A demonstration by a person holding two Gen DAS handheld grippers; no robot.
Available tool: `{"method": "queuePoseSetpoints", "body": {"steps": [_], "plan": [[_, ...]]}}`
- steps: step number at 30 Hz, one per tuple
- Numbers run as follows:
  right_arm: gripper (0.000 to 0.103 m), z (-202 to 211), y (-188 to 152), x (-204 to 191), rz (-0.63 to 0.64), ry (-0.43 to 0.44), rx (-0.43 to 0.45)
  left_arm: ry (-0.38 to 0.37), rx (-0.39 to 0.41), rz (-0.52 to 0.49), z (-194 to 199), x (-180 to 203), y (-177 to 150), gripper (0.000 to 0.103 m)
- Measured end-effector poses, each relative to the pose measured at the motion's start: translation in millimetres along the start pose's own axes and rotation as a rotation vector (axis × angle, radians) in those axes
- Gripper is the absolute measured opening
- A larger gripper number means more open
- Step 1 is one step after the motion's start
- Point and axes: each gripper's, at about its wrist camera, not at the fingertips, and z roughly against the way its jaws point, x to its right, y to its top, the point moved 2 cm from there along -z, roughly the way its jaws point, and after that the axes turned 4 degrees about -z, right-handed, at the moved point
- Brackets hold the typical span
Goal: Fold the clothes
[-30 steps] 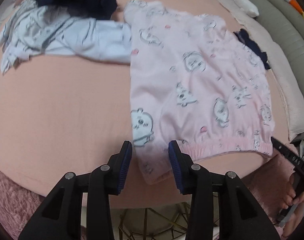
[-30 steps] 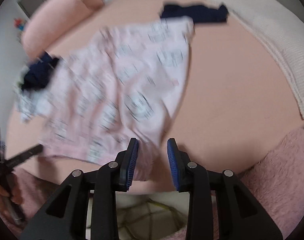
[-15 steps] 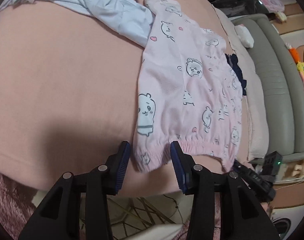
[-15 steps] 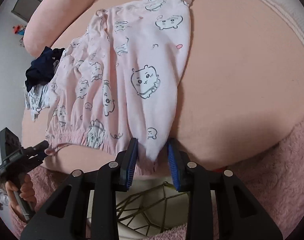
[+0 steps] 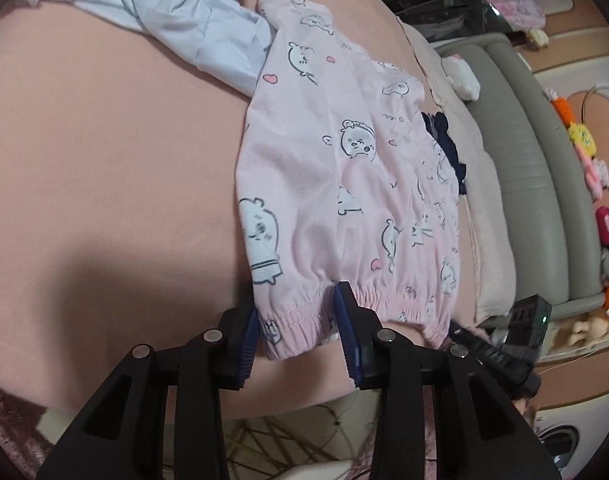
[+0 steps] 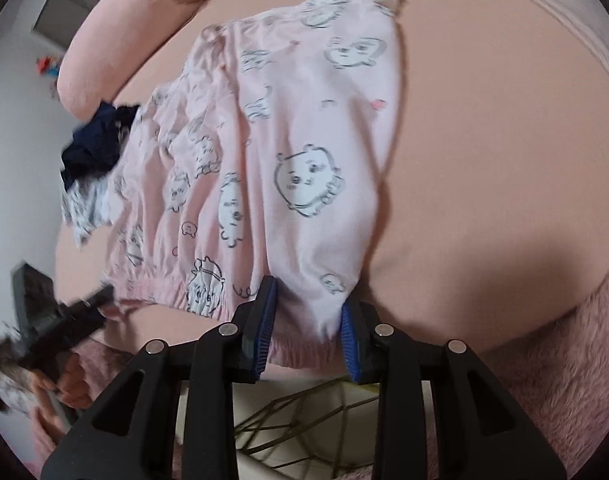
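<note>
Pink pyjama trousers (image 5: 344, 184) with cartoon animal prints lie flat on the peach bed sheet (image 5: 104, 160), elastic waistband at the near edge. My left gripper (image 5: 296, 320) is open, its jaws either side of the waistband's left corner. In the right wrist view the trousers (image 6: 272, 152) show again; my right gripper (image 6: 308, 320) is open, its jaws straddling the waistband's right corner. Each gripper shows in the other's view, the right one (image 5: 500, 352) and the left one (image 6: 64, 320).
A white and pale blue garment (image 5: 192, 28) and a dark navy one (image 6: 96, 144) lie at the far end of the bed. A pink bolster (image 6: 136, 20) lies at the head. A grey sofa (image 5: 544, 168) runs alongside. Fuzzy pink blanket (image 6: 544, 380) hangs at the near edge.
Both grippers have dropped and moved in toward the bed edge. The waistband corners now sit between their open jaws; before they hovered above the trousers.
</note>
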Motion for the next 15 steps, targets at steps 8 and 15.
{"method": "queuePoseSetpoints", "body": {"steps": [8,15], "plan": [[0.006,-52.7,85.2,-9.5,-0.016,0.012,0.001,0.087,0.048,-0.015,10.8,6.4,-5.5,0.01],[0.002,21.5,147.0,-38.3,-0.017,0.164,0.177,-0.166,0.134,-0.265,97.7,96.5,-14.1,0.01]]}}
